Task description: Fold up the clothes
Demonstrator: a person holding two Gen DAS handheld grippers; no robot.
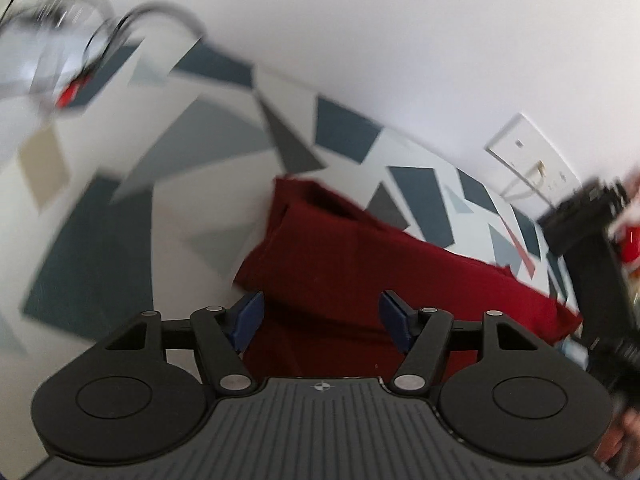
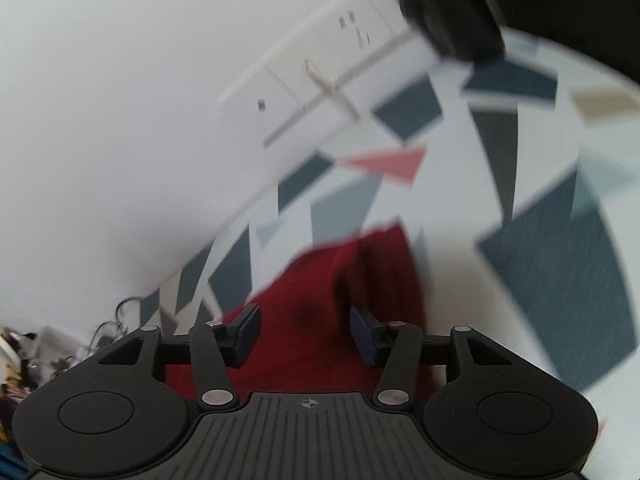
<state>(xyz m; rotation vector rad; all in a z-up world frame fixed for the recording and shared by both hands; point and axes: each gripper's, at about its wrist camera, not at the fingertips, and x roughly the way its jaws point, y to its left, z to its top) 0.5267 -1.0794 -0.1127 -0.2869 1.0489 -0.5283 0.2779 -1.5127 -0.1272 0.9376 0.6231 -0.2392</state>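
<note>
A dark red garment [image 1: 360,256] lies folded in a long strip on a cloth with a white, grey and dark blue geometric pattern [image 1: 192,184]. My left gripper [image 1: 322,320] is open above the near part of the garment, with nothing between its blue pads. The garment also shows in the right wrist view [image 2: 352,280], running away from me. My right gripper [image 2: 306,334] is open over its near end and holds nothing. The right gripper's black body [image 1: 588,240] shows at the right edge of the left wrist view. Both views are blurred.
A white wall [image 1: 400,40] rises behind the patterned cloth, with white sockets [image 2: 320,76] low on it. Cables and a blurred object with a red part [image 1: 72,92] are at the far left. Clutter [image 2: 24,360] lies at the right wrist view's lower left.
</note>
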